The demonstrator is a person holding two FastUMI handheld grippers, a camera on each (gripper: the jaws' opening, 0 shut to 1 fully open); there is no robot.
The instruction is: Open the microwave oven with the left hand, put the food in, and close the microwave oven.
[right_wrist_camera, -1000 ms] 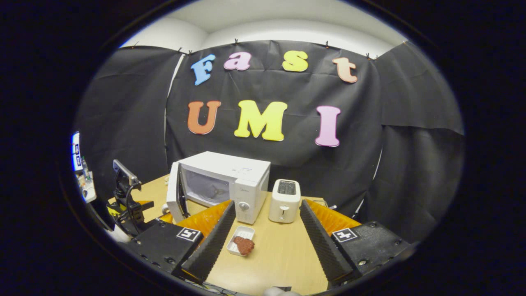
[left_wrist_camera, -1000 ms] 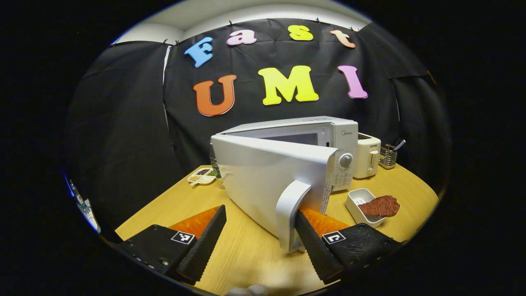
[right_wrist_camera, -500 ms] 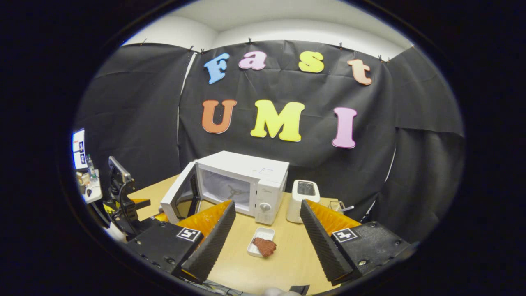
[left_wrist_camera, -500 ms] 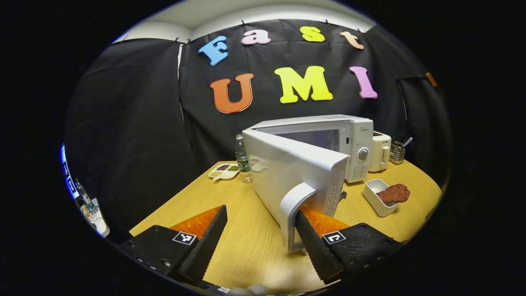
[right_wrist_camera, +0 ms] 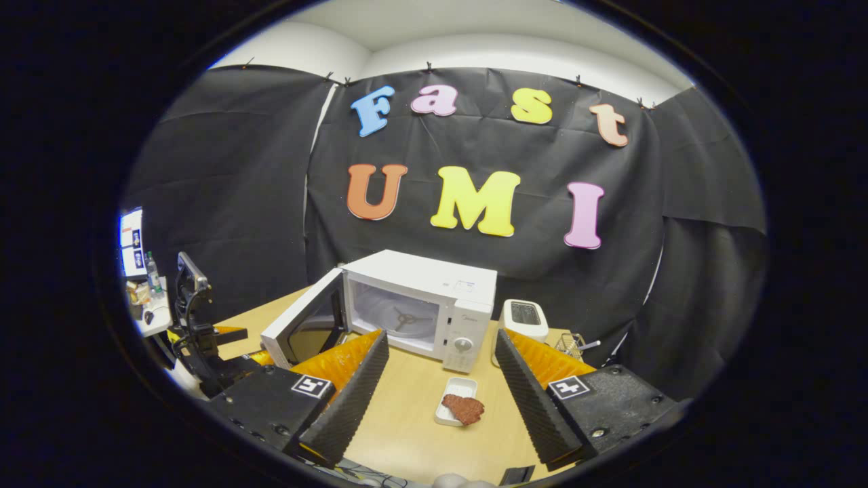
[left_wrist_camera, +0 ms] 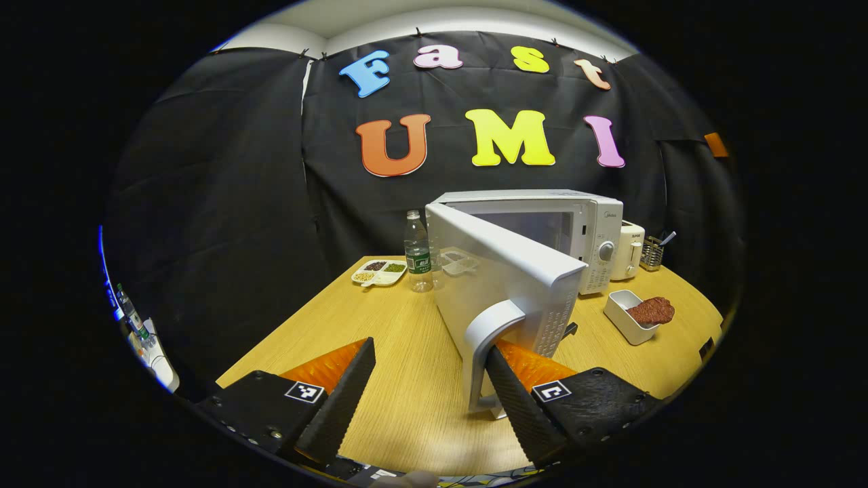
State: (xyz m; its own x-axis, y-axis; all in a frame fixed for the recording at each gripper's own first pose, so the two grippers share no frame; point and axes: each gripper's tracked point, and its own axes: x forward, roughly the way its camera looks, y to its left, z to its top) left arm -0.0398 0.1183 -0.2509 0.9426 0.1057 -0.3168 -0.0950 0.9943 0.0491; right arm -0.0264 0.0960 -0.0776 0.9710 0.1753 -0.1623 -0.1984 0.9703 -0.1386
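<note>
We see the reddish-brown food slab (right_wrist_camera: 464, 409) in its white rectangular dish (right_wrist_camera: 456, 398) low at centre, between our right gripper's (right_wrist_camera: 441, 390) wide jaws.

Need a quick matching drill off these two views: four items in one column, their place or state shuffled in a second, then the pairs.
Things:
1. microwave door
2. meat
3. water bottle
4. toaster

Places or states:
A. lying on the rim of the small white dish
B. swung open, one finger of the left gripper behind its handle
C. standing right of the microwave, as the right gripper view shows it
D. upright next to the divided snack tray

Pairs: 1-B, 2-A, 3-D, 4-C
</note>
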